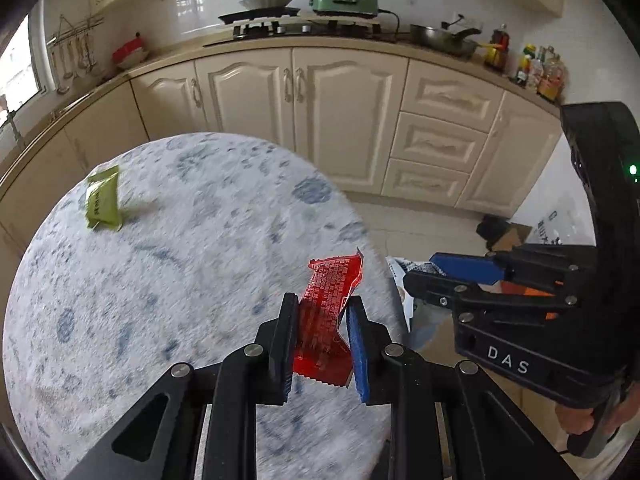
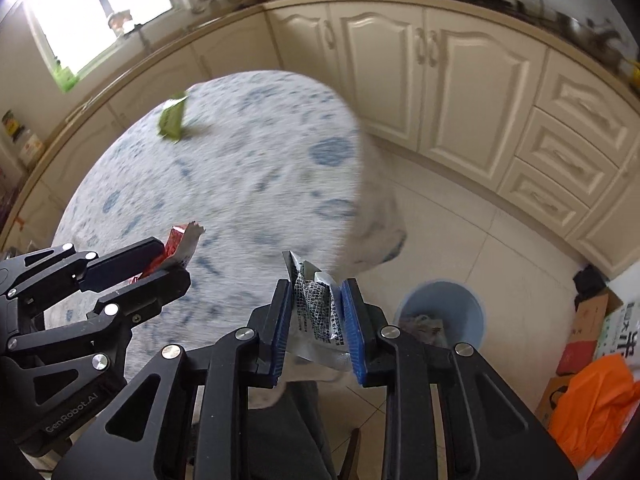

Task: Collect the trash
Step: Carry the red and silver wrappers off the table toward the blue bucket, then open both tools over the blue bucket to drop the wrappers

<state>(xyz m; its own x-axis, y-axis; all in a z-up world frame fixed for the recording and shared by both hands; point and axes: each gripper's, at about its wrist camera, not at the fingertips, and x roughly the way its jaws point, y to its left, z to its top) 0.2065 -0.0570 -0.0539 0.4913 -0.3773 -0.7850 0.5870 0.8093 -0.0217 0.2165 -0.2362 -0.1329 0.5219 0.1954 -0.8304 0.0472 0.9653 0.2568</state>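
My left gripper (image 1: 322, 312) is shut on a red printed wrapper (image 1: 330, 300) and holds it above the right edge of the round table (image 1: 160, 300). It also shows in the right wrist view (image 2: 168, 256) at the left. My right gripper (image 2: 318, 292) is shut on a silver printed wrapper (image 2: 316, 312), off the table's edge, above the floor. It also shows in the left wrist view (image 1: 424, 272) at the right. A green packet (image 1: 103, 202) lies on the far left of the table; it also shows in the right wrist view (image 2: 173, 118). A blue trash bin (image 2: 444, 312) stands on the floor, just right of my right gripper.
Cream kitchen cabinets (image 1: 320, 108) run behind the table, with a stove and pans on the counter. Cardboard boxes (image 2: 588, 332) and an orange bag (image 2: 596, 404) lie on the floor at the right. The table has a blue-patterned white cloth.
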